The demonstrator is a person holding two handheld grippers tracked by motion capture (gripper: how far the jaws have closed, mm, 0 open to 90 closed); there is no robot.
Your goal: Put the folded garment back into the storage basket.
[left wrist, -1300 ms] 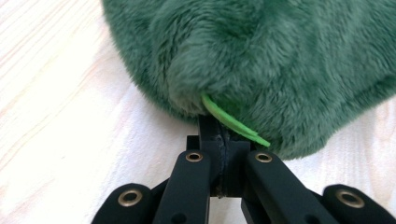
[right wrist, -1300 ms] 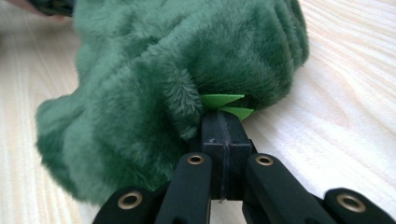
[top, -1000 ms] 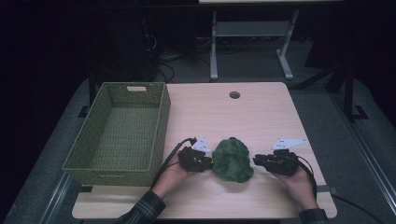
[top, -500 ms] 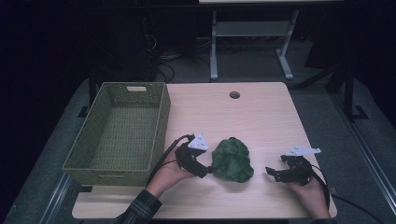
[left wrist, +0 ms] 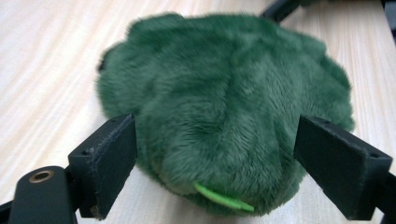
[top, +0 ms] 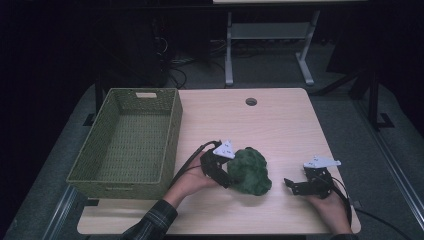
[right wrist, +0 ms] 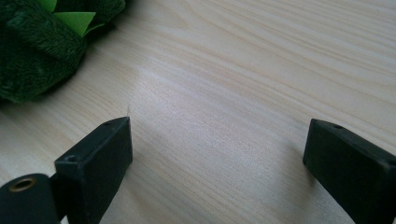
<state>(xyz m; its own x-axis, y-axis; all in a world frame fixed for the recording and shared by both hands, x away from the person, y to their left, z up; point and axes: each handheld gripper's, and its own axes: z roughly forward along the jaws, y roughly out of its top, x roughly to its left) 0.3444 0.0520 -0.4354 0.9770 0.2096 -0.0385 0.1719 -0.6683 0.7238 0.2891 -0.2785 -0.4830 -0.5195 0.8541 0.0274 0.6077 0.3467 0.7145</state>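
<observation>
**Green plush let go on the counter**

Pale counter (top: pixel 280 125) carries a green plush toy (top: pixel 251 171) near its front edge. Left gripper (left wrist: pixel 215 163) has just spread its fingers wide around it; right gripper (top: pixel 291 185), equally wide, sits apart. Next (probably): regrasp, then wicker basket (top: pixel 125 180) beyond.

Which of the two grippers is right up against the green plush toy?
The left gripper: its open jaws flank the green plush toy. The right gripper is open over bare table, well apart from it.
</observation>
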